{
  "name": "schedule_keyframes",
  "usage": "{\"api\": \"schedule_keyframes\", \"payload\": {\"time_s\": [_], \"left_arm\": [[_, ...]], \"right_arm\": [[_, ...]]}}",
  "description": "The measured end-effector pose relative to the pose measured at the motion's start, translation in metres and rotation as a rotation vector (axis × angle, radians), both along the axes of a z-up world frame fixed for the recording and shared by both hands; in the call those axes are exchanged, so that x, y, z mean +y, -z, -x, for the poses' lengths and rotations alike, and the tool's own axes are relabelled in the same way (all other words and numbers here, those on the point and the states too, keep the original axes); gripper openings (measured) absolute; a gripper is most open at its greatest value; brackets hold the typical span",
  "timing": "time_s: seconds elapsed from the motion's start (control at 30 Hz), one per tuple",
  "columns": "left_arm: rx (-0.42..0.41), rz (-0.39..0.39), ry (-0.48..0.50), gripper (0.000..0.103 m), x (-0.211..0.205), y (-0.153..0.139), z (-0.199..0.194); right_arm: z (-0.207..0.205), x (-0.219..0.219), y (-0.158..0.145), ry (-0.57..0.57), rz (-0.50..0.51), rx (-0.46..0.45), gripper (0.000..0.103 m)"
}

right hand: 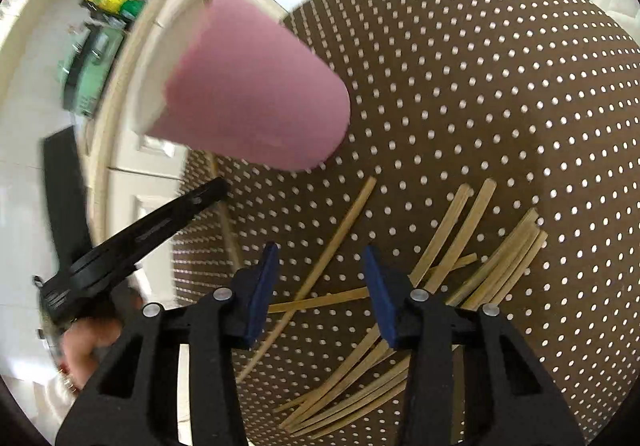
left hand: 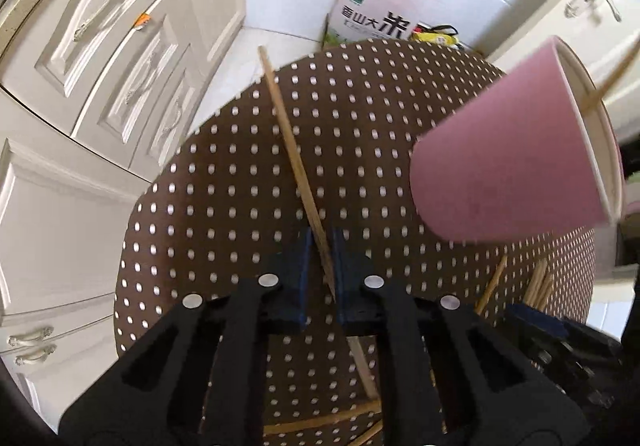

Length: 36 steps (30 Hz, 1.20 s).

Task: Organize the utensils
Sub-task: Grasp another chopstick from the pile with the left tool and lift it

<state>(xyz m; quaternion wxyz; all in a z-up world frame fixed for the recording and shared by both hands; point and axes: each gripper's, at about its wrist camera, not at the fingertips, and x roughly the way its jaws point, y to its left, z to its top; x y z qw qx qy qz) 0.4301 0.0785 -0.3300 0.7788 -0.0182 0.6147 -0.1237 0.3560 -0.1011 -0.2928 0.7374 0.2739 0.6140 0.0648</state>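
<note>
Left gripper [left hand: 320,266] pinches 1 chopstick [left hand: 294,162]; right gripper [right hand: 320,294] gapes.

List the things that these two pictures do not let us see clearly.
- Inside of the pink paper cup: both views show mostly its outer wall, so how many sticks it holds stays unknown.
- Near end of the thin wooden stick in the left tool: hidden behind the tool's black body, left view.
- Lower ends of the loose wooden sticks: covered by the right tool, right view.
- Shelf items at upper left, right view: blurred.
</note>
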Motion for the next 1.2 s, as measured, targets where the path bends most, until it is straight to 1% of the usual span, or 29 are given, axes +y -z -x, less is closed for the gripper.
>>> {"api": "schedule_keyframes", "payload": {"time_s": [0.07, 0.13, 0.27, 0.33, 0.43, 0.5, 0.63, 0.7, 0.77, 0.8, 0.87, 0.97, 1.03, 1.1, 1.2], "left_arm": [[0.009, 0.016, 0.009, 0.007, 0.004, 0.001, 0.007], [0.019, 0.024, 0.028, 0.007, 0.007, 0.002, 0.018], [0.039, 0.036, 0.054, 0.007, 0.011, 0.002, 0.039], [0.048, 0.035, 0.072, 0.007, 0.010, 0.001, 0.048], [0.062, 0.038, 0.096, 0.007, 0.008, 0.001, 0.061], [0.072, 0.043, 0.112, 0.007, 0.008, 0.001, 0.072], [0.081, 0.043, 0.116, 0.007, 0.009, 0.001, 0.084], [0.085, 0.050, 0.109, 0.007, 0.010, 0.000, 0.085], [0.079, 0.054, 0.102, 0.007, 0.011, -0.002, 0.086], [0.078, 0.074, 0.099, 0.007, 0.012, -0.004, 0.084], [0.062, 0.081, 0.090, 0.008, 0.013, -0.009, 0.082], [0.064, 0.071, 0.083, 0.008, 0.011, -0.010, 0.073], [0.067, 0.063, 0.081, 0.008, 0.007, -0.010, 0.066], [0.062, 0.060, 0.083, 0.008, 0.001, -0.009, 0.065], [0.068, 0.037, 0.090, 0.008, -0.004, -0.006, 0.048]], "right_arm": [[-0.002, 0.010, 0.001, -0.021, 0.055, -0.001, 0.039], [-0.002, 0.018, 0.001, -0.027, 0.085, -0.006, 0.039], [-0.002, 0.027, -0.001, -0.025, 0.117, -0.015, 0.039], [-0.002, 0.027, 0.000, -0.018, 0.118, -0.011, 0.039], [0.000, 0.038, 0.003, -0.020, 0.147, -0.010, 0.039], [-0.002, 0.044, 0.005, -0.032, 0.183, -0.017, 0.039], [-0.004, 0.060, 0.005, -0.074, 0.287, -0.041, 0.038], [-0.002, 0.074, 0.005, -0.129, 0.374, -0.063, 0.034], [0.002, 0.080, 0.006, -0.154, 0.427, -0.082, 0.022], [0.003, 0.079, 0.006, -0.157, 0.431, -0.087, 0.018], [0.004, 0.074, 0.007, -0.156, 0.406, -0.086, 0.013], [0.009, 0.062, 0.008, -0.136, 0.340, -0.068, 0.010], [0.016, 0.044, 0.011, -0.116, 0.273, -0.051, 0.010], [0.023, 0.034, 0.012, -0.104, 0.229, -0.038, 0.009], [0.031, 0.023, 0.013, -0.087, 0.187, -0.027, 0.009]]}}
